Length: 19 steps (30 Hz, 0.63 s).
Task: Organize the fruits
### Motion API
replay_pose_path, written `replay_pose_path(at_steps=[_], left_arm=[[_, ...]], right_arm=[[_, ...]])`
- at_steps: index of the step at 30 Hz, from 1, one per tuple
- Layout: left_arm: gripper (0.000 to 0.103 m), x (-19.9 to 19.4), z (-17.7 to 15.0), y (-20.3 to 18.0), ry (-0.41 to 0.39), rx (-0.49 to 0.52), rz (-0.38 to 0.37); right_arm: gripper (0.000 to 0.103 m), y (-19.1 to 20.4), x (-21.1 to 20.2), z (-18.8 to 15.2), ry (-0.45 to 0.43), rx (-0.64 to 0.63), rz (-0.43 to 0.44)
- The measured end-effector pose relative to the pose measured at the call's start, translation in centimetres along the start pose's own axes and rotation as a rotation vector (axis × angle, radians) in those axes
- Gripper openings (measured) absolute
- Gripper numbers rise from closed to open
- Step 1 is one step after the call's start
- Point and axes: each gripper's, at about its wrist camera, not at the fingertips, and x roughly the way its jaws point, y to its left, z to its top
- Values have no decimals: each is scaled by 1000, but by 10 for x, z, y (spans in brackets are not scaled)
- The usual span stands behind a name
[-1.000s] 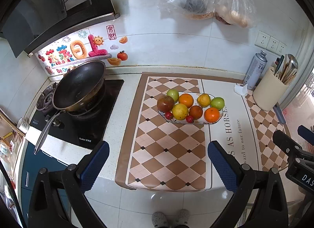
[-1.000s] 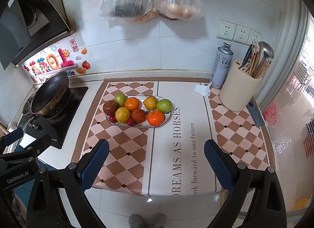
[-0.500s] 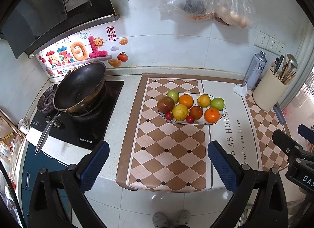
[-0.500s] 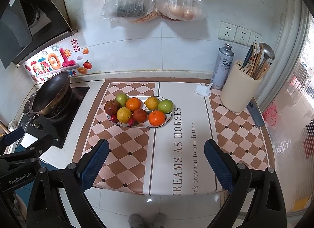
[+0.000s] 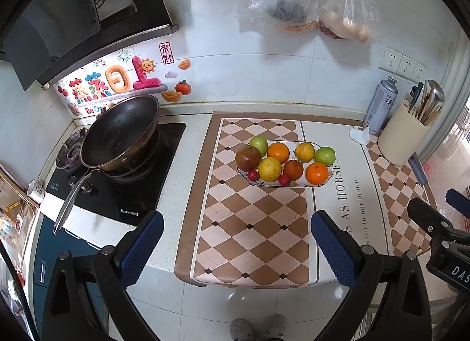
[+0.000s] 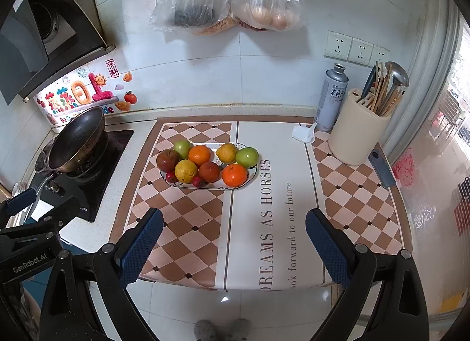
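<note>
Over the last second almost nothing has changed: both views show the same scene, only a touch nearer to the desk, and no fruit has shifted on the plate (image 5: pixel 323 182). Your left hand-held gripper (image 5: pixel 236 248) hangs with its jaws spread wide and nothing between them, and your right hand-held gripper (image 6: pixel 234 245) is the same, wide apart and empty. Both are held back at the near edge of the desk, well apart from the fruit.

All the fruit lies together on the oval plate: a dark red apple (image 5: pixel 247 157), two green apples (image 5: pixel 259 144) (image 5: pixel 325 155), two oranges (image 5: pixel 278 152) (image 5: pixel 316 172), a yellow citrus (image 5: pixel 269 169), a smaller yellow one (image 5: pixel 304 151), a dark reddish-brown fruit (image 5: pixel 293 169) and two small red fruits (image 5: pixel 253 175) (image 5: pixel 284 180). No fruit lies loose on the desk. That fits either a plate already filled and tidied, or a heap waiting to be sorted; the views do not settle which.

The plate sits on a checkered mat (image 5: pixel 249 238) with a white lettered panel, laid over the pale speckled desk (image 5: pixel 188 165). To the left a wok (image 5: pixel 120 135) stands on the gas hob; to the right are a spray can (image 6: pixel 332 97), a cream utensil holder (image 6: pixel 352 135) and a crumpled tissue (image 6: pixel 302 133). Plastic bags hang on the tiled wall.
</note>
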Motion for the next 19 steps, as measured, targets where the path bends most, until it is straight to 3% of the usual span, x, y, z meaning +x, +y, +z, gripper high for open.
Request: replay_pose_path(at_steps=[19], left_arm=[[103, 0, -2, 1, -7, 27, 5]], right_arm=[[100, 1, 0, 3, 10, 3, 9]])
